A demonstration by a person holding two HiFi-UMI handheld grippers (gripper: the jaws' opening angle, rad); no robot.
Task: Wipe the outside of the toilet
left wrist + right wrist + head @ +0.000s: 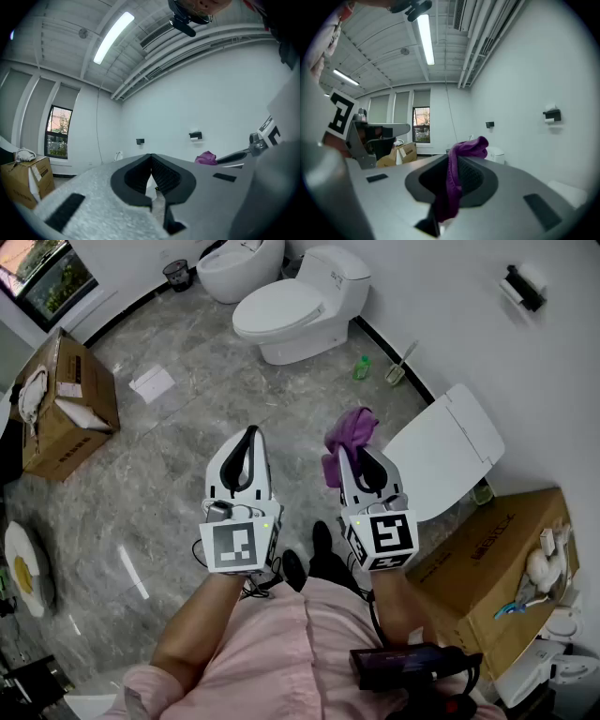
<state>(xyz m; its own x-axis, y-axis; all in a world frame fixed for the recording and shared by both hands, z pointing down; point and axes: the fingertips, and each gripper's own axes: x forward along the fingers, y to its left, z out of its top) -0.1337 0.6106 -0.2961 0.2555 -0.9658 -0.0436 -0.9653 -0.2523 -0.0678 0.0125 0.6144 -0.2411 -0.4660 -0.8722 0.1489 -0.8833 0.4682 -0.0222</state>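
Two tools are held out side by side over the grey marble floor (169,512), both well apart from the toilet (298,313). The toilet stands ahead of them against the white wall (441,324), with its lid down. The left tool (250,432) has its jaws brought together at the tips and nothing between them. The right tool (343,454) is closed on a purple cloth (350,434), which bunches up above the jaw tips and hangs down between the pads.

Beyond the toilet stands a second white fixture (239,266), with a small dark bin (176,275) beside it. A green bottle (362,367) and a toilet brush (398,369) sit on the floor near the wall, to the right of the toilet. A large white lid (448,451) lies just to the right of the right tool. One cardboard box (67,401) stands open at the left, and another (492,563) at the lower right. A sheet of paper (152,383) lies on the floor.
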